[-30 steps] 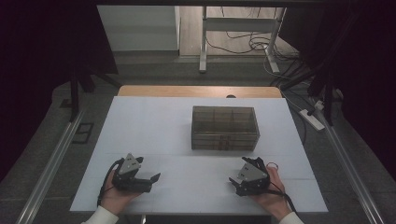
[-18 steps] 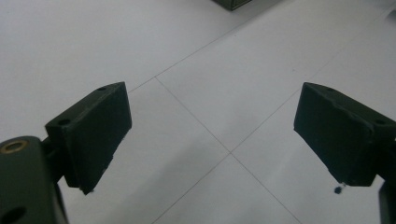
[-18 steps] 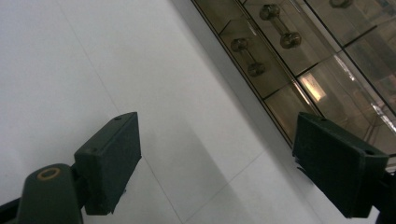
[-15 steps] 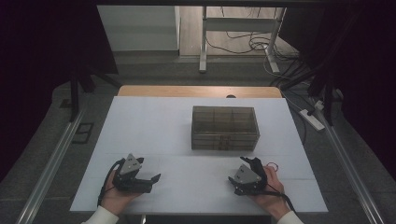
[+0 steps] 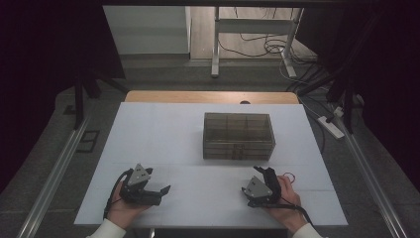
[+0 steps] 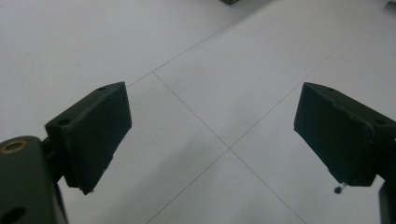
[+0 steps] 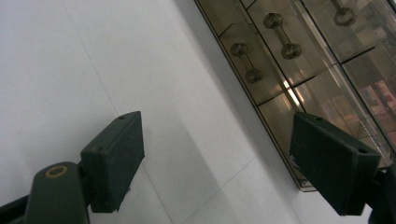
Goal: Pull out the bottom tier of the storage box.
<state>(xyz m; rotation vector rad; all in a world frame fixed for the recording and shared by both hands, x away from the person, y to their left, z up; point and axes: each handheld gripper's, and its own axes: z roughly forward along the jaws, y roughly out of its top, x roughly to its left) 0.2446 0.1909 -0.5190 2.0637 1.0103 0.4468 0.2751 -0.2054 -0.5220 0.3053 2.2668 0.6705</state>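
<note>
Both claws sit low in the frame on the white table, the left claw and the right claw each spread wide and holding nothing. A clear drawer box stands at centre, just beyond the right claw. It looks light, so a tug on its small handles could drag the whole box.

My right gripper hangs with jaws spread wide, just beside the clear drawer box, over the white table.
</note>
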